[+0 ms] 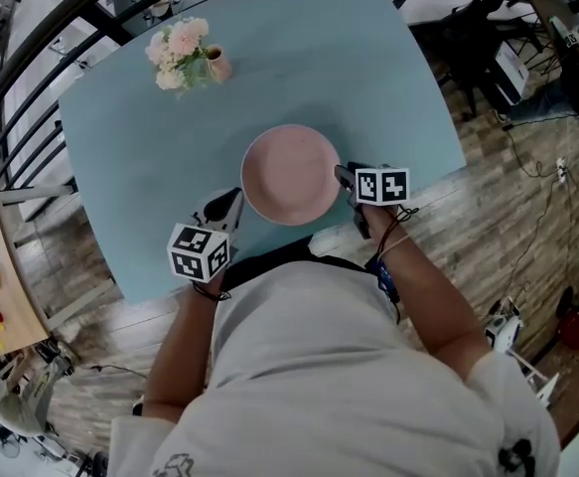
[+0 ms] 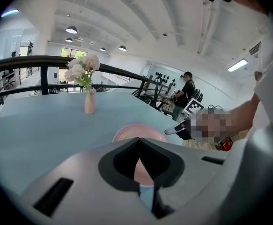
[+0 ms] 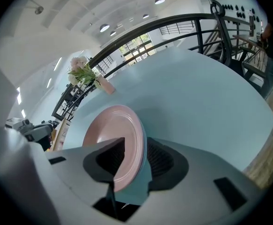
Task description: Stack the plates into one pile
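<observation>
**A:** Where's the plate at in this one?

**B:** The pink plate (image 1: pixel 289 172) is on the blue table (image 1: pixel 368 87), about the middle of the near edge and just in from it. From above it reads as a single disc. I can't tell if there's another one under it.

**A:** And the grippers?

**B:** The right gripper (image 1: pixel 345 176) is on the plate's right rim, the side facing the table's right edge. In the right gripper view its jaws are closed onto that rim, with a pad on each face and the rim filling the gap at the tips. I can't tell whether that side of the plate is off the table. The left gripper (image 1: pixel 226 207) is just beside the plate's near-left rim, close to the near edge, and I can't tell if it's touching. In the left gripper view its jaws meet at the tips with nothing held between them — only a thin slit behind the tips, with a bit of plate and table showing through.

**A:** Anything else on the table?

**B:** Just a small pink vase (image 1: pixel 217 65) with flowers (image 1: pixel 177 46), up toward the far-left corner — well apart from the plate and both grippers.
</observation>
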The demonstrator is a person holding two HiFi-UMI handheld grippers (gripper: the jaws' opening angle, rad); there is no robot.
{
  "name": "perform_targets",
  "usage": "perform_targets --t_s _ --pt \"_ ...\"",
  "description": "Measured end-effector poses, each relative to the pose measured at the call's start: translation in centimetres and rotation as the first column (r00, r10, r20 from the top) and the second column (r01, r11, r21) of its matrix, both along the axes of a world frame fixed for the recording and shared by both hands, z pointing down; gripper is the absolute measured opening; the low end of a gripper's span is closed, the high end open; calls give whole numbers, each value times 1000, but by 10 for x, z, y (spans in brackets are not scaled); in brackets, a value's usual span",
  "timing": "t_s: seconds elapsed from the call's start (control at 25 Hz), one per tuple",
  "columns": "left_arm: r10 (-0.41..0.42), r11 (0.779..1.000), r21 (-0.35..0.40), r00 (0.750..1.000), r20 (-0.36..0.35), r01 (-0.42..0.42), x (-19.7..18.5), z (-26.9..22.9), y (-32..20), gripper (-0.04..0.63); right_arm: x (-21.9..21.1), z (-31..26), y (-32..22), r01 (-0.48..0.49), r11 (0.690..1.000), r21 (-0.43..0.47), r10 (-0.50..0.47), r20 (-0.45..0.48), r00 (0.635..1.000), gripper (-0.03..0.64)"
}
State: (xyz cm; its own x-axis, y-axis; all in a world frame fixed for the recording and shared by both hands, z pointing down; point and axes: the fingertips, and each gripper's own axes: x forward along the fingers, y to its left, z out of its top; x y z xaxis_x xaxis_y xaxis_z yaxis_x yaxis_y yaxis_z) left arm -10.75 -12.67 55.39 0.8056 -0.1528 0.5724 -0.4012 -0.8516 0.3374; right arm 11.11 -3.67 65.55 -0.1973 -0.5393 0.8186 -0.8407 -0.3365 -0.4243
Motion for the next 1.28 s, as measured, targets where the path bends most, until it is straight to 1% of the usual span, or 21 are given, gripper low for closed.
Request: perform_targets --t_s 0.16,0.32,0.44,0.56,0.72,0.84,1.0,1.28 --pt "-1 1000 15 1000 -3 1 3 -6 3 5 2 -13 0 17 999 42 -16 -22 1000 155" --pt "0 999 35 1000 -15 0 8 -14 9 5 4 -28 0 41 993 109 -37 -41 998 144" --pt "5 998 57 1000 -28 -3 11 -22 14 5 2 -41 3 68 985 158 -59 -61 996 130" --pt "1 996 84 999 -40 2 10 -33 18 5 -7 -60 4 117 969 217 -100 -85 991 115" --pt "-5 993 119 998 -69 14 15 -54 23 5 -13 -94 5 194 935 298 -155 -150 977 96" --pt "0 989 144 995 -97 14 18 -73 29 5 -19 -120 4 257 897 359 -189 -213 959 57" --pt "10 984 176 991 -136 14 18 -97 33 5 -30 -151 3 334 848 412 -215 -309 926 11" --pt "37 972 233 981 -191 9 4 -131 33 5 -53 -197 -2 398 775 491 -209 -395 895 6"
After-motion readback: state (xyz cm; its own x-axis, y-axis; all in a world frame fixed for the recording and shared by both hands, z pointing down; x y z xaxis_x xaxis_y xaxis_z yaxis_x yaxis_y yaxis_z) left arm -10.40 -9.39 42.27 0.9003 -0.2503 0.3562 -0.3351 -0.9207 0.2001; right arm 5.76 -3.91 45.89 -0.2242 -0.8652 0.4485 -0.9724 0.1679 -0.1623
